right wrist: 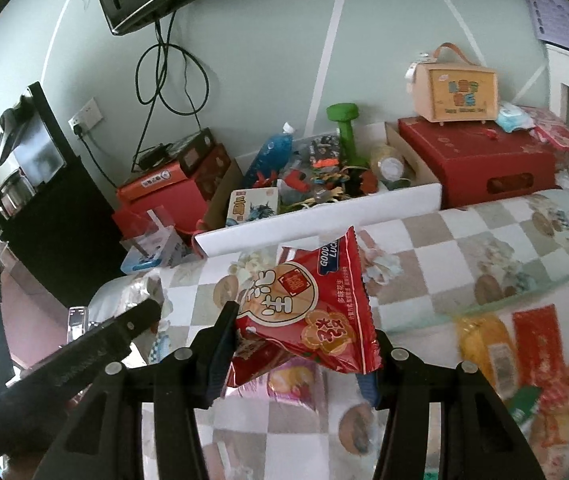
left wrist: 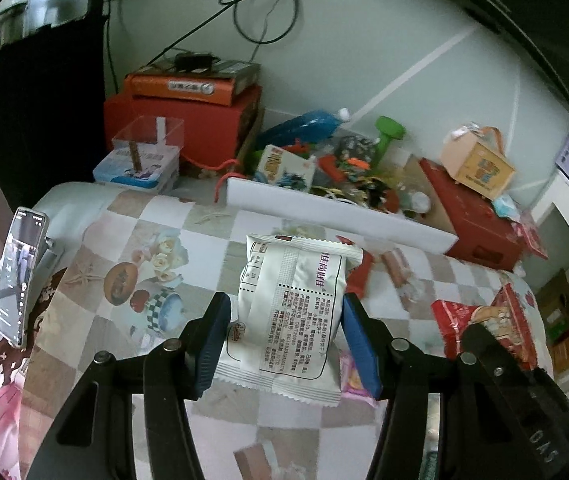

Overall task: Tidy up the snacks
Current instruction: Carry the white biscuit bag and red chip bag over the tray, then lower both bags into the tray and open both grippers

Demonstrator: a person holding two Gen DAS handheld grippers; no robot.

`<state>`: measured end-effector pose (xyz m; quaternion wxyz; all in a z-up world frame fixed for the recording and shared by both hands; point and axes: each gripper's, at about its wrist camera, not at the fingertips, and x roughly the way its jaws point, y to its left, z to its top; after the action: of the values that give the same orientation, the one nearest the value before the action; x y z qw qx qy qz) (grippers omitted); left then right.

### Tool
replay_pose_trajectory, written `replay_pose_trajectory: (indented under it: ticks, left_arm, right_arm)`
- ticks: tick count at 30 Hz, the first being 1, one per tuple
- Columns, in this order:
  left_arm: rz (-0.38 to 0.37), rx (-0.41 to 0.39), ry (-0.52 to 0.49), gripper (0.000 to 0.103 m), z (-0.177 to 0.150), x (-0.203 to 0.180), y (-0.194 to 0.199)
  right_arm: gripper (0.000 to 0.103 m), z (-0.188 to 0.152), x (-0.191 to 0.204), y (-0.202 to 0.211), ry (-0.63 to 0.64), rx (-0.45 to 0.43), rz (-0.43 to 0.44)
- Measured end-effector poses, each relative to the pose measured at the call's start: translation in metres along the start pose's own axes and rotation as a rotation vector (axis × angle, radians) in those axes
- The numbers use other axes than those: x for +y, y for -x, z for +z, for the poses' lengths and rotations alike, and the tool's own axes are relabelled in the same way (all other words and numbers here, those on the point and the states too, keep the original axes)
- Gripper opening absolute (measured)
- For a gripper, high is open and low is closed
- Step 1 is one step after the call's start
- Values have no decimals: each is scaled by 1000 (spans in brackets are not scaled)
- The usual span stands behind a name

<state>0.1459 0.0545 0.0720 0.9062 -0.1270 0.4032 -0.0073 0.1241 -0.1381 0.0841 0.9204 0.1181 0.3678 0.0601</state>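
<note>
My left gripper is shut on a white snack packet, which stands upright between the blue pads, lifted off the chequered tablecloth. My right gripper is shut on a red snack packet with yellow round print, held tilted above the cloth; the packet hides most of the right-hand pad. The red packet also shows at the right edge of the left wrist view. A pink packet lies on the cloth under both grippers. A small sausage-like snack and a red packet lie further back.
A white-walled cardboard box full of clutter stands at the back of the table, flanked by red boxes. A clear bin with several snacks sits at the right. A phone on a stand is at the left edge.
</note>
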Motion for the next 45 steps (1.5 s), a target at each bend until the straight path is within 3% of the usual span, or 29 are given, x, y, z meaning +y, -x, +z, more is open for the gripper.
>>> replay_pose_trajectory:
  ticks: [13, 30, 37, 45]
  left_arm:
    - [-81, 33, -161, 58, -36, -74, 32]
    - [-198, 192, -374, 58, -93, -188, -4]
    - [-218, 224, -427, 58, -105, -219, -19]
    - [-191, 263, -427, 59, -113, -224, -37]
  right_arm:
    - [55, -24, -62, 55, -65, -2, -126]
    - [55, -33, -214, 100, -380, -51, -334]
    - [55, -41, -226, 86, -395, 6, -299]
    - [57, -49, -225, 57, -386, 88, -254]
